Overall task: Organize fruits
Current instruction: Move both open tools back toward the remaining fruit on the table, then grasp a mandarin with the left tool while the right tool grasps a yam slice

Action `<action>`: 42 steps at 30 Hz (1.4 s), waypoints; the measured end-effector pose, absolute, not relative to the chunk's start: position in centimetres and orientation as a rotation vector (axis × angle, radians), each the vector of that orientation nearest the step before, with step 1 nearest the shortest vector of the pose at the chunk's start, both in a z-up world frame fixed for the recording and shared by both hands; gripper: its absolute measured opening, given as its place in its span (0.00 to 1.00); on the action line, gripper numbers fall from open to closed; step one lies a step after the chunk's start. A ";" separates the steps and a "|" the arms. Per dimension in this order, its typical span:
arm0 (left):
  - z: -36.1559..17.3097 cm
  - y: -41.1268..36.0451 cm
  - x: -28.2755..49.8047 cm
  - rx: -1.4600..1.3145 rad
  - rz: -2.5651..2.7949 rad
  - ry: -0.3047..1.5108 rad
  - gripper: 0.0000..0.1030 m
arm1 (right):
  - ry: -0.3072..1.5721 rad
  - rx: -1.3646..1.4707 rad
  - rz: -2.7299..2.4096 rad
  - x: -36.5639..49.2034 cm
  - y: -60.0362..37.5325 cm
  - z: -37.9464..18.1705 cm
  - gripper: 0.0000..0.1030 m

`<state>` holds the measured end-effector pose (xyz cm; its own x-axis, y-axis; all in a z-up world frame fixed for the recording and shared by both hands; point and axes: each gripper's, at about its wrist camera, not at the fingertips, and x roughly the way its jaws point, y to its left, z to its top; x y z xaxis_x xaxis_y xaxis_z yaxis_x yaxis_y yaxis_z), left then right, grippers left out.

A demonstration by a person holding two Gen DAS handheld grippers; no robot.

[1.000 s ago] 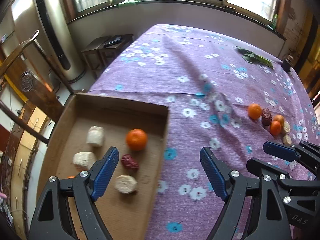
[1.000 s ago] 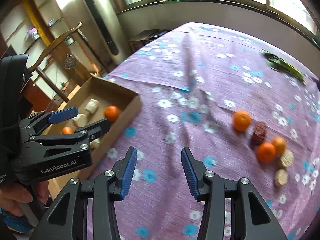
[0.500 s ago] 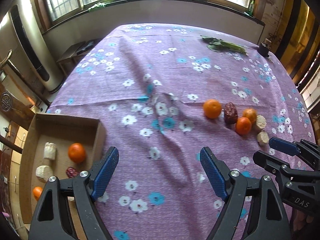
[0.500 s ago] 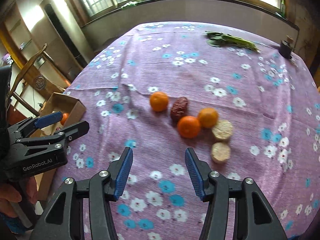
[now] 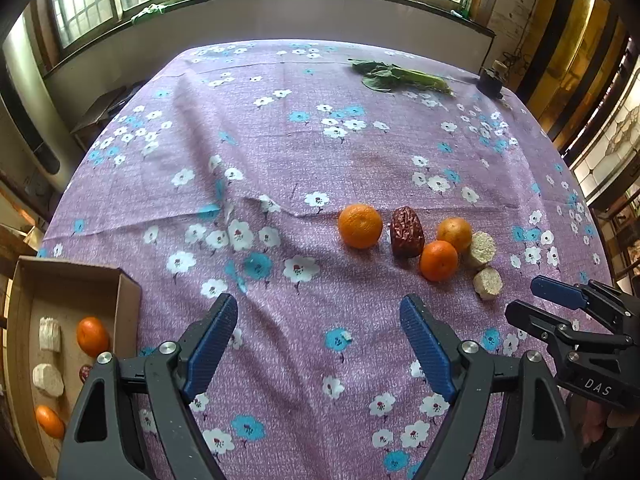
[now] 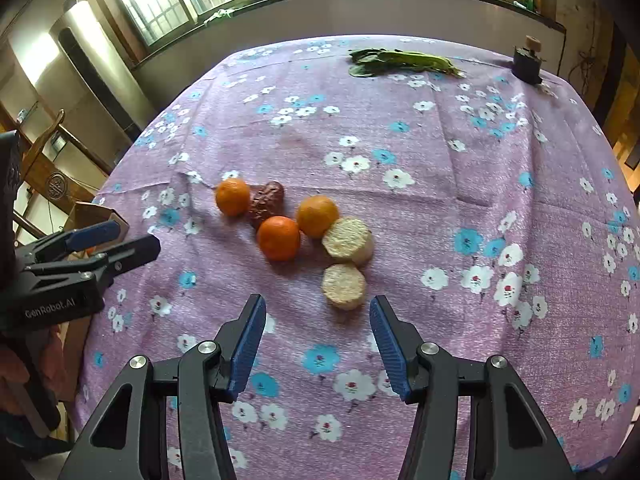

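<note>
A cluster of fruit lies on the purple flowered cloth: three tangerines, the nearest one [image 6: 278, 237] in the middle, a dark red date [image 6: 267, 202] and two pale cut pieces, the closer one [image 6: 344, 285] just ahead of my right gripper [image 6: 317, 334]. That gripper is open and empty. My left gripper [image 5: 318, 342] is open and empty, well short and left of the same cluster; its leftmost tangerine [image 5: 360, 225] lies ahead. A cardboard box [image 5: 128, 296] at the lower left holds tangerines, pale pieces and a date.
Green leafy vegetables [image 5: 400, 76] and a small dark object [image 6: 527, 62] lie at the table's far edge. A wooden chair [image 6: 48, 168] stands beyond the table's left edge. The cloth has a raised wrinkle [image 5: 256, 204] left of the fruit.
Both grippers have swung right, away from the box, toward the fruit cluster. The right gripper is now close to the nearest pale piece. Both stay open.
</note>
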<state>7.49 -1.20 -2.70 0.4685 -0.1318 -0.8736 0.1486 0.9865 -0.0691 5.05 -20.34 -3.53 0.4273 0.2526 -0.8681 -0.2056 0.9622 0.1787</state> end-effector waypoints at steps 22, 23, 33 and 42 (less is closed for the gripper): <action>-4.7 -2.8 12.0 0.080 -0.246 1.093 0.80 | 1.152 -0.008 0.328 7.5 -20.1 -7.1 0.31; -4.8 -2.9 12.2 0.081 -0.251 1.093 0.80 | 1.155 -0.005 0.327 7.6 -20.3 -7.0 0.31; -6.7 -4.6 14.7 0.146 -0.324 1.123 0.80 | 1.158 0.036 0.309 7.7 -21.6 -6.8 0.31; -8.0 -4.1 15.7 0.099 -0.439 1.141 0.44 | 1.163 0.065 0.322 8.1 -21.7 -6.8 0.31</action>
<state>15.73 -4.08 -7.97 0.3416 -0.2871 -0.8949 0.3869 0.9107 -0.1445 8.10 -21.73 -6.79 0.3567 0.2829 -0.8903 -0.2157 0.9522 0.2162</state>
